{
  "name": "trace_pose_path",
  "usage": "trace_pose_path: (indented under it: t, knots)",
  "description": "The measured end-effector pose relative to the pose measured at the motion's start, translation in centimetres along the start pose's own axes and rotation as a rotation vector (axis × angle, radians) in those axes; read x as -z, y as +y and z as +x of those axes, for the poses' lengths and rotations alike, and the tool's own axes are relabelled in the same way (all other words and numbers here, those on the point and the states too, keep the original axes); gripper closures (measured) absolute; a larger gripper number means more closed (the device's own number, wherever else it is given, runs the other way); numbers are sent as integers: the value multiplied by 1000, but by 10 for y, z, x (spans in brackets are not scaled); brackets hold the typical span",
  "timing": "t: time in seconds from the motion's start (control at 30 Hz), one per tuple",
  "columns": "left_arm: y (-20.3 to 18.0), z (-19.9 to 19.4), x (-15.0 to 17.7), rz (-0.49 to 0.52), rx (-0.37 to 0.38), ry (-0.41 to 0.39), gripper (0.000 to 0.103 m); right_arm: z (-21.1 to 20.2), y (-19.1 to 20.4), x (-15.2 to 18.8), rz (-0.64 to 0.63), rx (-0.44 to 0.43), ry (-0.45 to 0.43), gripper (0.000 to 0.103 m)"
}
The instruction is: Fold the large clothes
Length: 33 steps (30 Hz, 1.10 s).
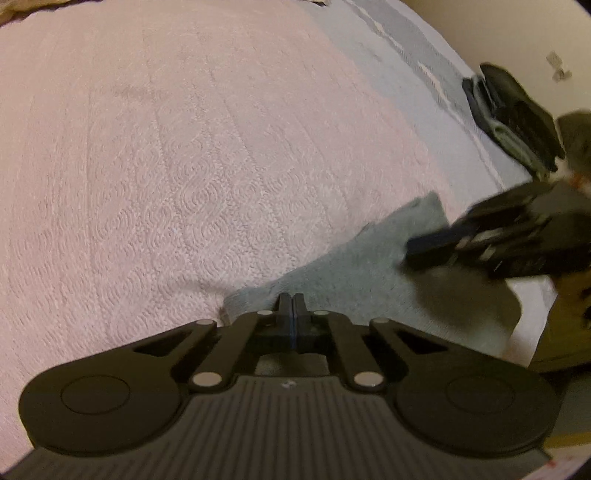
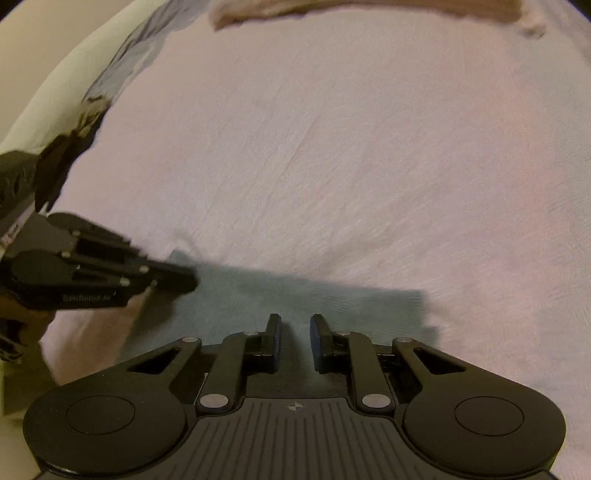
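Observation:
A grey-blue cloth [image 1: 343, 273] lies flat on the pink quilted bedspread [image 1: 184, 147] near the bed's front edge. My left gripper [image 1: 293, 301] is shut, its tips low over the cloth's left part, with no fabric showing between the fingers. The right wrist view shows that same left gripper [image 2: 190, 282] at the cloth's [image 2: 280, 295] left end. My right gripper [image 2: 295, 326] is open just above the cloth's near edge, nothing between its pads. In the left wrist view the right gripper [image 1: 417, 249] appears blurred over the cloth's right part.
A dark pile of items [image 1: 513, 122] sits at the bed's right side by the cream wall [image 1: 517, 29]. A grey and white striped sheet [image 1: 406, 55] runs along that side. A tan blanket [image 2: 369, 11] lies at the far end of the bedspread [image 2: 369, 147].

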<state>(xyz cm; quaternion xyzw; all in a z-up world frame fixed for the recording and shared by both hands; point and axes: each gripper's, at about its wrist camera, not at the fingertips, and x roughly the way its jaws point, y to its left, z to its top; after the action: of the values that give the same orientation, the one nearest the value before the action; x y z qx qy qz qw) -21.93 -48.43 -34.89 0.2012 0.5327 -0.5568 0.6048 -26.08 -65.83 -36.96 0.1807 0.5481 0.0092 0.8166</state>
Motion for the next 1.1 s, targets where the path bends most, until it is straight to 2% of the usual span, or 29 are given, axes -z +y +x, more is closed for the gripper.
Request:
trace_pose_path:
  t: [0.1, 0.2, 0.4, 0.6, 0.73, 0.83, 1.0, 1.1]
  knots:
    - [3, 2, 1, -15, 7, -1, 100, 8, -13, 2, 12, 29, 17, 90]
    - [2, 4, 1, -17, 2, -6, 100, 24, -24, 6, 1, 13, 13, 90]
    - [-3, -17, -4, -12, 2, 2, 100, 19, -36, 5, 24, -38, 32, 90]
    - [4, -21, 2, -93, 10, 6, 100, 17, -36, 7, 34, -38, 23, 90]
    - [1, -19, 8, -34, -17, 25, 100, 16, -36, 10, 34, -36, 16, 90]
    - [5, -5, 8, -21, -37, 29, 100, 17, -32, 9, 27, -18, 11, 89]
    - [12, 0, 4, -19, -19, 49, 100, -4, -9, 14, 28, 34, -4, 89]
    - [15, 0, 6, -25, -9, 42, 100, -23, 31, 29, 1, -29, -27, 89]
